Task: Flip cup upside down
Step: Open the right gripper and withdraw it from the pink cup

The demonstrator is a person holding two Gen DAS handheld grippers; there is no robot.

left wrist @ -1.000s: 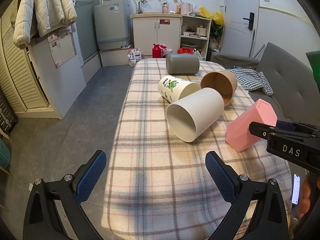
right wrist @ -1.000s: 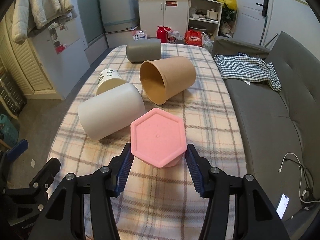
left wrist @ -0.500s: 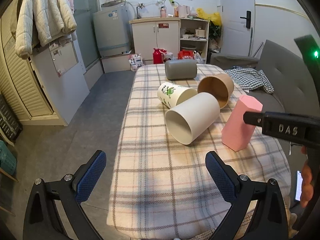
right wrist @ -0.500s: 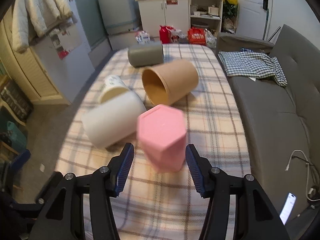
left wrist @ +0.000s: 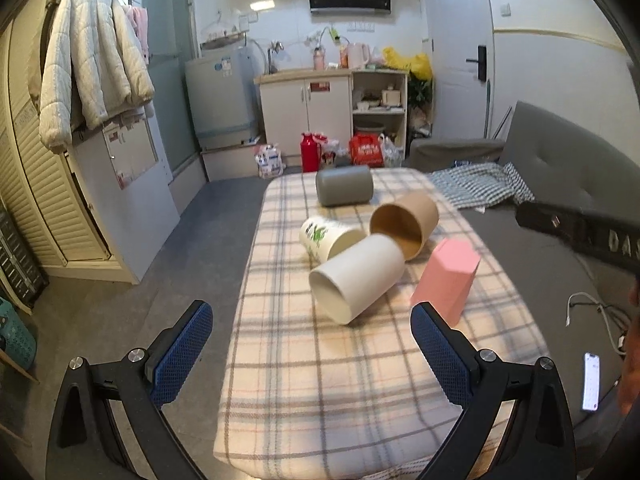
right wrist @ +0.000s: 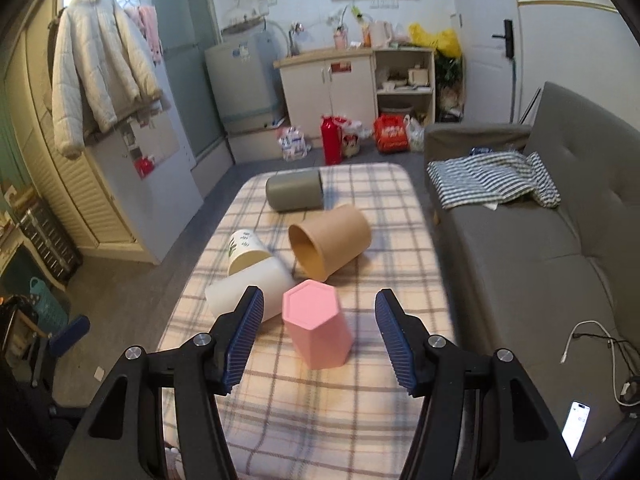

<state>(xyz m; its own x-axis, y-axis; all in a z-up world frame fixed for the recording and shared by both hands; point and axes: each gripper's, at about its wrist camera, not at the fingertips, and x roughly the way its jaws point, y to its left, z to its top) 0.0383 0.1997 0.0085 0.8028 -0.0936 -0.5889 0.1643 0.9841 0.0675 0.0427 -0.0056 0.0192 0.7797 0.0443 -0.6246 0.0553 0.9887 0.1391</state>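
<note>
A pink hexagonal cup (right wrist: 316,326) stands upside down, base up, on the plaid-covered table (right wrist: 344,396); it also shows in the left wrist view (left wrist: 446,280). My right gripper (right wrist: 320,338) is open, pulled back above and behind the cup, not touching it. My left gripper (left wrist: 310,354) is open and empty, held back over the table's near left part. A white cup (left wrist: 356,276), a printed white cup (left wrist: 326,236), a brown paper cup (left wrist: 404,224) and a grey cup (left wrist: 344,185) lie on their sides.
A grey sofa (right wrist: 532,248) with a striped cloth (right wrist: 492,178) runs along the table's right side. A phone (right wrist: 575,426) and a cable (right wrist: 592,340) lie near the sofa's front. Cabinets (left wrist: 306,120) and bags stand beyond the table's far end.
My right gripper turned the pink cup from tilted to standing base-up, opened, let it go and drew back. The left gripper also drew back and rose.
</note>
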